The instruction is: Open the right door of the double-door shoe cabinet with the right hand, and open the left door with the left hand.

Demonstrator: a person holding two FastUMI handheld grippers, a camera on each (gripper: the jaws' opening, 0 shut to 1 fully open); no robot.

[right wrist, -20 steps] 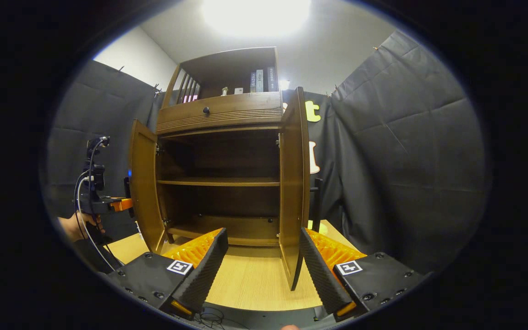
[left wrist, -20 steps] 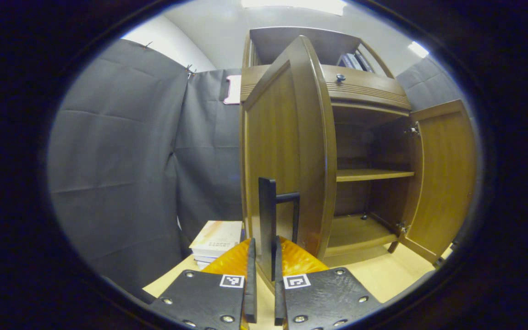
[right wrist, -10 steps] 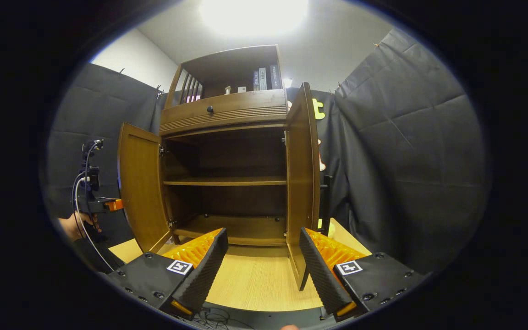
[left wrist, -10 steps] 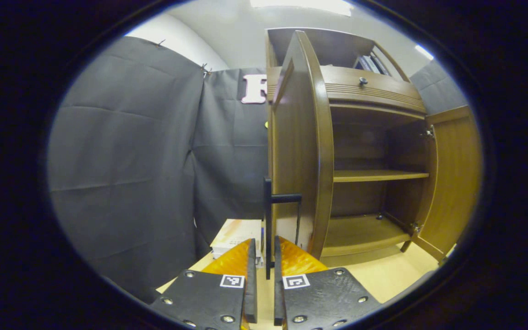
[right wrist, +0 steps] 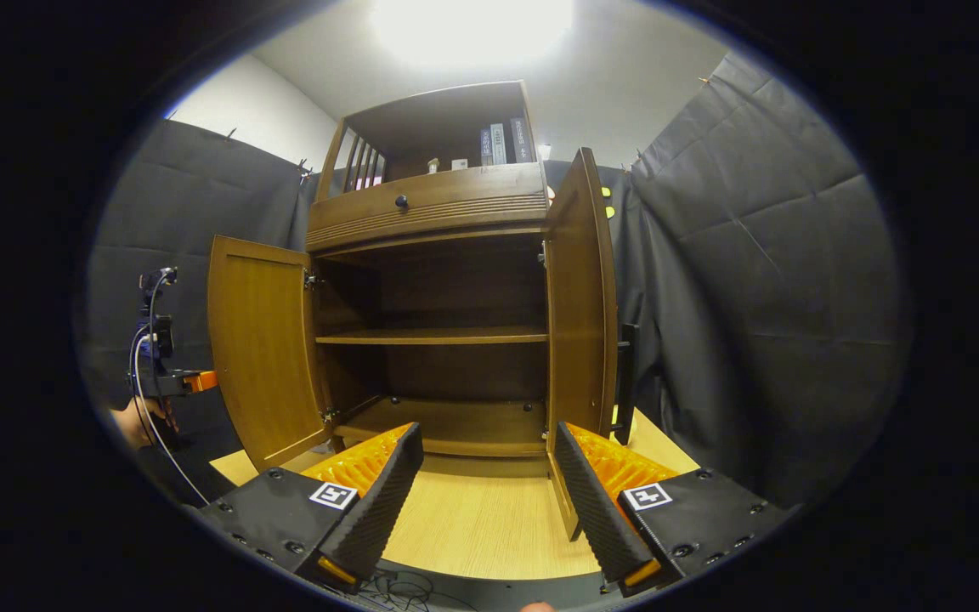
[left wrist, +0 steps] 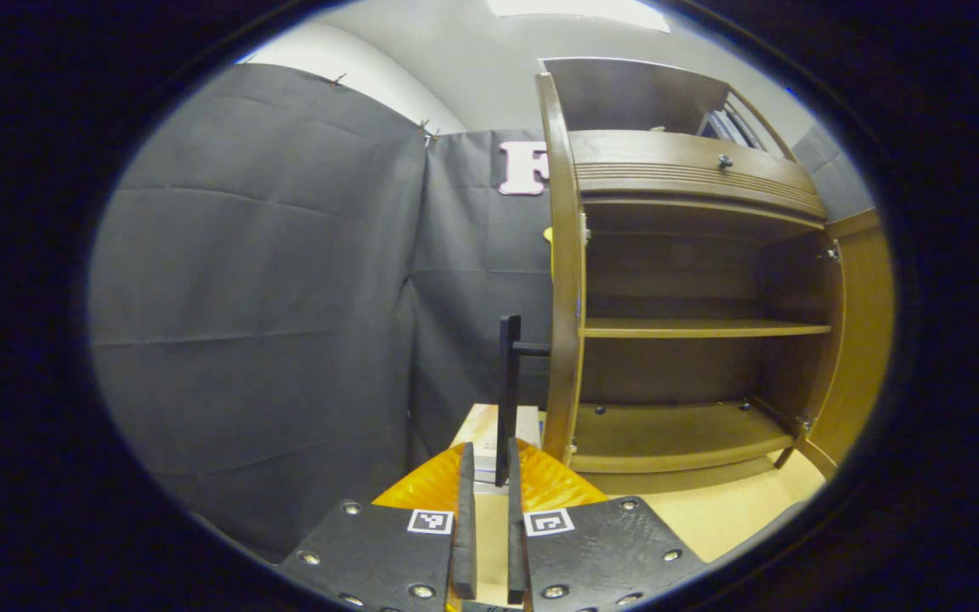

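The wooden shoe cabinet (right wrist: 438, 280) stands with both doors swung out and bare shelves inside. In the left gripper view the left door (left wrist: 563, 280) shows edge-on, and its black bar handle (left wrist: 506, 391) runs down between my fingertips. My left gripper (left wrist: 487, 450) is shut on that handle's lower end. In the right gripper view my right gripper (right wrist: 488, 438) is open in front of the cabinet, holding nothing. The right door (right wrist: 579, 323) stands just beyond its right finger, with the black handle (right wrist: 625, 382) on the far side. The left door (right wrist: 260, 357) is wide open.
A stack of books (left wrist: 489, 421) lies on the light wooden table (right wrist: 472, 518) left of the cabinet. A drawer with a dark knob (right wrist: 401, 202) and an upper shelf with books (right wrist: 502, 143) top the cabinet. A hand (right wrist: 137, 421) holds the left gripper (right wrist: 171, 382).
The left door has swung farther out with my left gripper on its handle, and now shows edge-on. The right gripper stays open while the right door drifts slightly wider.
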